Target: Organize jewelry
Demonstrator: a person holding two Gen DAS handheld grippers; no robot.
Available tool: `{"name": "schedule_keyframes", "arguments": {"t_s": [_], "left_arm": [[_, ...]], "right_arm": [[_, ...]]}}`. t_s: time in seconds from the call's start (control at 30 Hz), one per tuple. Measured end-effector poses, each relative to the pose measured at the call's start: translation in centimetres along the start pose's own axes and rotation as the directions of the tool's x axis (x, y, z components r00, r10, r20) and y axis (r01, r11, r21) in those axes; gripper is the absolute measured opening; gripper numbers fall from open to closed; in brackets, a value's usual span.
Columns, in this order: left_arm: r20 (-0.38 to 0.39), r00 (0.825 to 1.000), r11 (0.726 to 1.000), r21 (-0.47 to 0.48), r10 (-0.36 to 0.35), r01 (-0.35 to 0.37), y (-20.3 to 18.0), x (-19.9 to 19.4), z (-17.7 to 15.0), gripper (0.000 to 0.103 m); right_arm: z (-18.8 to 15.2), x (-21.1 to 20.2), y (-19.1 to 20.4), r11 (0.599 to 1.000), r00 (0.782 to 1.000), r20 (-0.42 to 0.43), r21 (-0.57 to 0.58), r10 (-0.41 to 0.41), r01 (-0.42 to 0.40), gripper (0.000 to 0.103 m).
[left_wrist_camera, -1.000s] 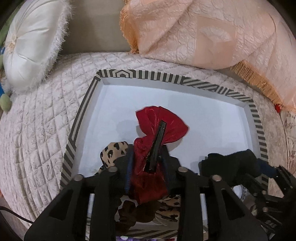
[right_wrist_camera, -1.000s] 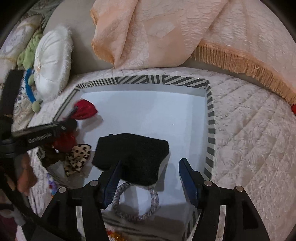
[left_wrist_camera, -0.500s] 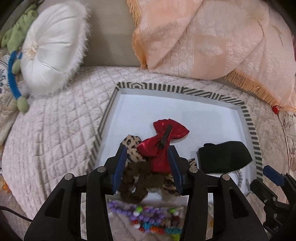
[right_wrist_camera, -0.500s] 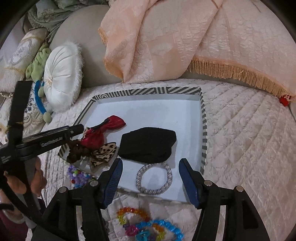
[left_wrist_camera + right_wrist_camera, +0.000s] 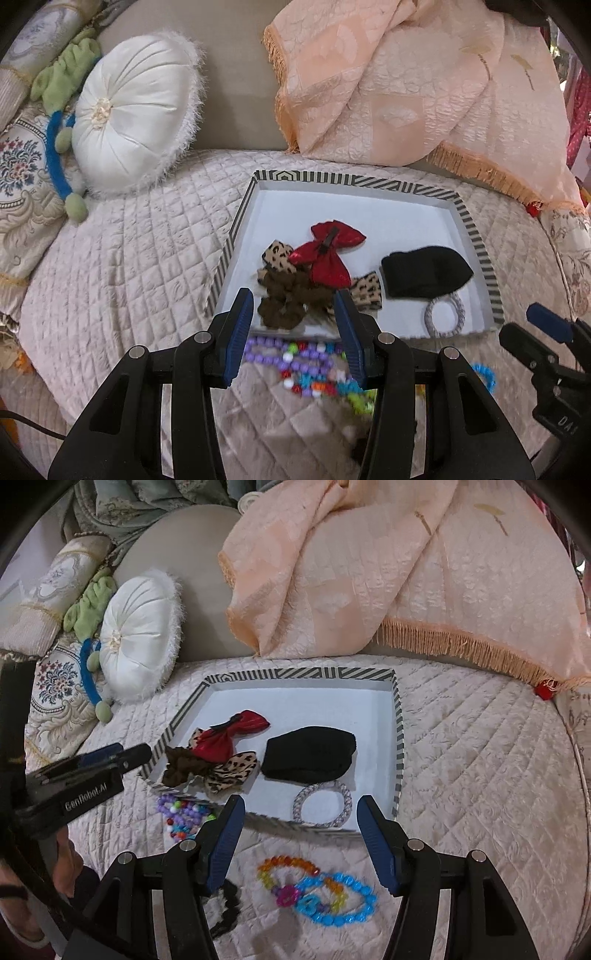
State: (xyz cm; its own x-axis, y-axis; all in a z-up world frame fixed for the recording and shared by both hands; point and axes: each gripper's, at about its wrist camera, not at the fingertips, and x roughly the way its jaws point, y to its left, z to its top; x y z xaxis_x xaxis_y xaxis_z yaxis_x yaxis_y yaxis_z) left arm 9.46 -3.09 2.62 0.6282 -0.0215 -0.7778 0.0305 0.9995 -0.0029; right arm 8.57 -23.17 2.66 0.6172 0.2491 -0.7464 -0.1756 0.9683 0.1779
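left gripper (image 5: pixel 295 325): spread wide, holding nothing, just near of the tray.
right gripper (image 5: pixel 301 827): spread wide, holding nothing.
tray (image 5: pixel 354 180): on the bed (image 5: pixel 480 757), holding red bow (image 5: pixel 330 251), leopard bow (image 5: pixel 231 771), black pouch (image 5: pixel 308 753).
right view only: rainbow and blue bracelets (image 5: pixel 317 893) on the bed, near of the tray.
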Motion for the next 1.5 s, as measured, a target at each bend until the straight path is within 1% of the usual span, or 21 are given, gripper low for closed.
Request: {"name": "schedule_keyframes", "arguments": {"t_s": [0.2,0.43,0.67,0.83,1.17,1.5], "left_arm": [[-0.002,1.000,1.000,-0.004,-0.004,0.004,0.4,-1.6,-2.0,0.045],[0.003,1.000,1.000,-0.012,-0.006,0.006,1.0,-3.2,-3.5,0.045],[-0.003,1.000,0.999,-0.027,-0.019,0.019,1.3,-4.1,-4.7,0.045],[-0.001,1.000,0.999,-0.022,-0.023,0.023,1.1,-4.7,-5.2,0.045],[-0.006,1.000,1.000,-0.010,-0.022,0.022,1.1,-5.3,-6.3,0.045],[-0.007,1.000,1.000,-0.012,-0.019,0.019,1.1,-5.7,-6.6,0.045]], "right_arm": [[-1.0,-1.6,1.0,1.000,1.000,0.012,-0.013,-0.001,0.001,0.061],[-2.6,-2.8,1.6,1.000,1.000,0.021,-0.011,-0.022,0.022,0.061],[-3.3,-3.9,2.1,0.999,0.999,0.031,-0.014,-0.037,0.037,0.061],[-3.7,-4.4,2.0,0.999,0.999,0.028,0.006,-0.032,0.031,0.061],[-4.4,-5.3,2.7,0.999,0.999,0.032,-0.007,-0.040,0.040,0.062],[-4.9,-5.5,2.9,1.000,0.999,0.027,-0.010,-0.025,0.025,0.062]]}}
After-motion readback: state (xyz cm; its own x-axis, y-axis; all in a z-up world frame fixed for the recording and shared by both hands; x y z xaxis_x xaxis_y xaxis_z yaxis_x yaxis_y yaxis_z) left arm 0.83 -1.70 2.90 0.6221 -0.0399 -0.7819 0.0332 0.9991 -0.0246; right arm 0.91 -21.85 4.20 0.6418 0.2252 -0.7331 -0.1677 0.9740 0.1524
